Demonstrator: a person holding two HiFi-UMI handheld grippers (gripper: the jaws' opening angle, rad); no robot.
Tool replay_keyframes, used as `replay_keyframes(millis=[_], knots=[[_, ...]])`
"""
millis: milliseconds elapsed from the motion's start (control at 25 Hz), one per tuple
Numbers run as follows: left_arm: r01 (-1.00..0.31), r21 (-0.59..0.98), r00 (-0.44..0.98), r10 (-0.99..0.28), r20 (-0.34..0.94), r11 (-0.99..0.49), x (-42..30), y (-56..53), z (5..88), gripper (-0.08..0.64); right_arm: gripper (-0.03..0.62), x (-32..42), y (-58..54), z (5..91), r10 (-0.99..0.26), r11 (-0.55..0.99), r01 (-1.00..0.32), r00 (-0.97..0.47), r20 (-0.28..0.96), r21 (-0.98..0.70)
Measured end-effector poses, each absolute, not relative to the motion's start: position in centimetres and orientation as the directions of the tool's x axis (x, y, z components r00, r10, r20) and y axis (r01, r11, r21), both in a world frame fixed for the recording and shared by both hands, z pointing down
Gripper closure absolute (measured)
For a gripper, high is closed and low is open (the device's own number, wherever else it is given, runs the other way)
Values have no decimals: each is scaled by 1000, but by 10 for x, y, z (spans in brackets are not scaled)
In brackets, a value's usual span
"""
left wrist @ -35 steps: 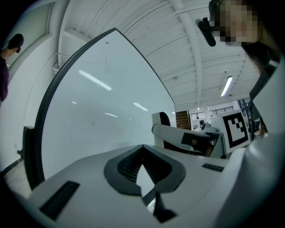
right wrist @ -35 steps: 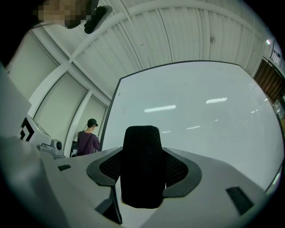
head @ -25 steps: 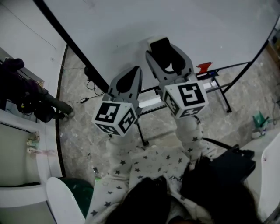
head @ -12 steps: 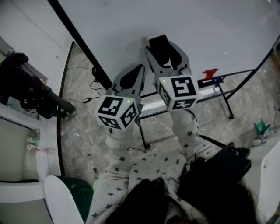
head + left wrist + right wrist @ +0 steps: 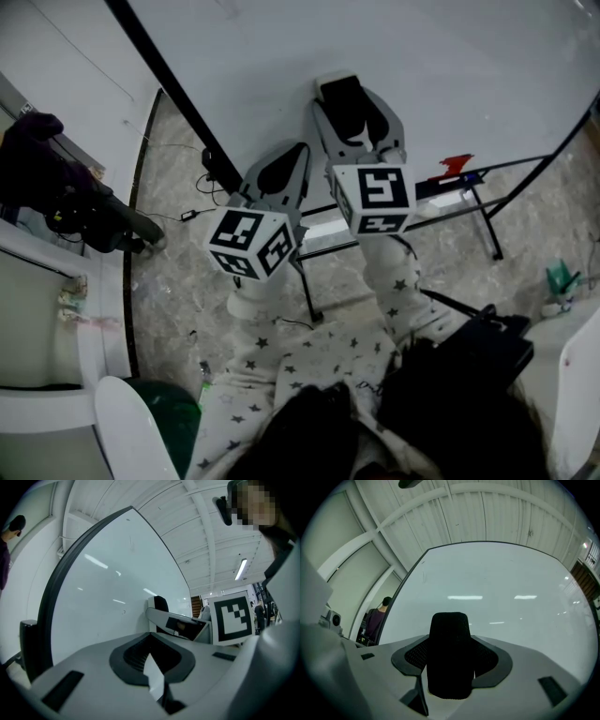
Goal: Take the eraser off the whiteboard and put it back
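Gripping a black eraser [image 5: 449, 654] in the right gripper [image 5: 349, 124], jaws spread wide, pads pressed on both its sides. Holding it raised in front of the whiteboard [image 5: 441, 56], far end toward the white surface; touching the board or just off it, cannot tell. Keeping the left gripper [image 5: 291, 157] just beside and lower, jaws drawn together with nothing between them, pointed at the board's dark bottom frame. Beneath both, the board's tray [image 5: 323, 225] with something small and red [image 5: 455, 166] at its right end, then the stand's legs on a marbled floor [image 5: 178, 281]
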State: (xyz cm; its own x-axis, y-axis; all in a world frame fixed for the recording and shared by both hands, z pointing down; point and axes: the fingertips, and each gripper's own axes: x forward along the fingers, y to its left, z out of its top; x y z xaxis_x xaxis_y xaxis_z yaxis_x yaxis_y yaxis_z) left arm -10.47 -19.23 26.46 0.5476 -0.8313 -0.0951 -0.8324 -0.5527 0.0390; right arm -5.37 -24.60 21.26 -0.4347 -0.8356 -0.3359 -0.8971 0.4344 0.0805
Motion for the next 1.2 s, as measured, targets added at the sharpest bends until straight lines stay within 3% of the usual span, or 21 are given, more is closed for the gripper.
replay_keyframes(millis=[1080,1200], knots=[[-831,89,544,-835,-80,-550,-102,-193,277,558,333,-51,-252,216,-847,355,-917,-397,-352,181],[-828,93,548,-833,-77,-553,-101,-192,278,558,290,-48,-251,213,-843,360,-917,-398,-360,172]])
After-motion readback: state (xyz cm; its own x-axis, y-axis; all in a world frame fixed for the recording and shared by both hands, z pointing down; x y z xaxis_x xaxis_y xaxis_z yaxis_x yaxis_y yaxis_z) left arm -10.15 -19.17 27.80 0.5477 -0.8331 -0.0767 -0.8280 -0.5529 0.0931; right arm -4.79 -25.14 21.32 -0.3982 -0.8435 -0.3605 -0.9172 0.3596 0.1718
